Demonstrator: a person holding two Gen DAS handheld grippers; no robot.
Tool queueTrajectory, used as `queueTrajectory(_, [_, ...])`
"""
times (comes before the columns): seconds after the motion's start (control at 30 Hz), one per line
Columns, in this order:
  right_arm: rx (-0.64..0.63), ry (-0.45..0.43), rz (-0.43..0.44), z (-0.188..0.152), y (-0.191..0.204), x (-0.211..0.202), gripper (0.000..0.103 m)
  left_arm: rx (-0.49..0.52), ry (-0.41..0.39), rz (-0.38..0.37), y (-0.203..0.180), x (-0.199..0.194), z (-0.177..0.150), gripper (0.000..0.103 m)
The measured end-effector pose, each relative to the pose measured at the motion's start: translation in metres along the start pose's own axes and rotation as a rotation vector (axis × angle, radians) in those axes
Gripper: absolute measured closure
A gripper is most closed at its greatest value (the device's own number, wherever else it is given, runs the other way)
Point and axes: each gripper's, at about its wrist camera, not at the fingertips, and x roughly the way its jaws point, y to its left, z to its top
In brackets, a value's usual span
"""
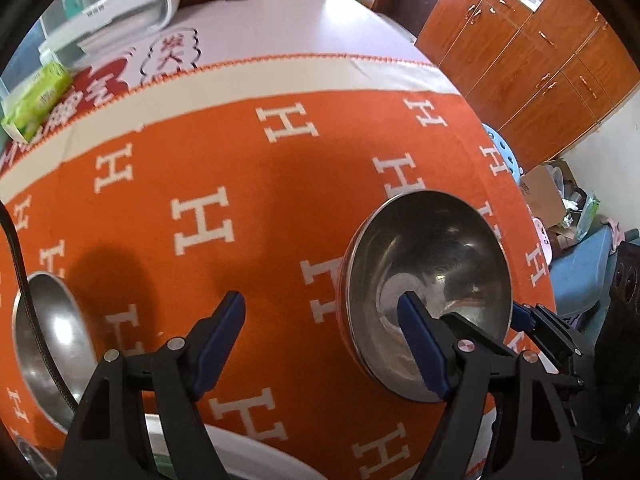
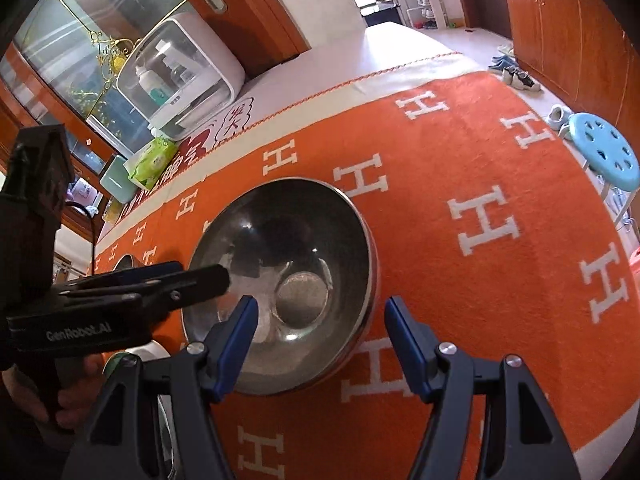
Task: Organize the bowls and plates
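A steel bowl (image 1: pixel 428 280) sits on the orange H-patterned cloth (image 1: pixel 280 220); it also shows in the right wrist view (image 2: pixel 280 264). My left gripper (image 1: pixel 324 344) is open, its right finger over the bowl's near rim, its left finger over bare cloth. My right gripper (image 2: pixel 320 344) is open and straddles the bowl's near right rim. The left gripper (image 2: pixel 200 280) also reaches over the bowl's left rim in the right wrist view. A second steel bowl (image 1: pixel 52 344) lies at the far left. A white plate edge (image 1: pixel 248 448) shows at the table's front.
A white countertop appliance (image 2: pixel 180 80), a green tissue pack (image 2: pixel 154 160) and a teal box (image 2: pixel 116 184) stand at the table's back left. A blue plastic stool (image 2: pixel 604 152) and wooden cabinets (image 1: pixel 532 60) are beyond the right edge.
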Motion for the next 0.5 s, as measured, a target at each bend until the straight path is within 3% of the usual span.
queueTrajectory(0.3, [0.039, 0.049, 0.017, 0.002, -0.011, 0.017, 0.037, -0.037, 0.051, -0.054, 0.008, 0.029, 0.003, 0.026])
queueTrajectory(0.5, [0.018, 0.044, 0.017, 0.004, -0.008, 0.021, 0.046, -0.056, 0.056, -0.088, 0.011, 0.039, 0.003, 0.028])
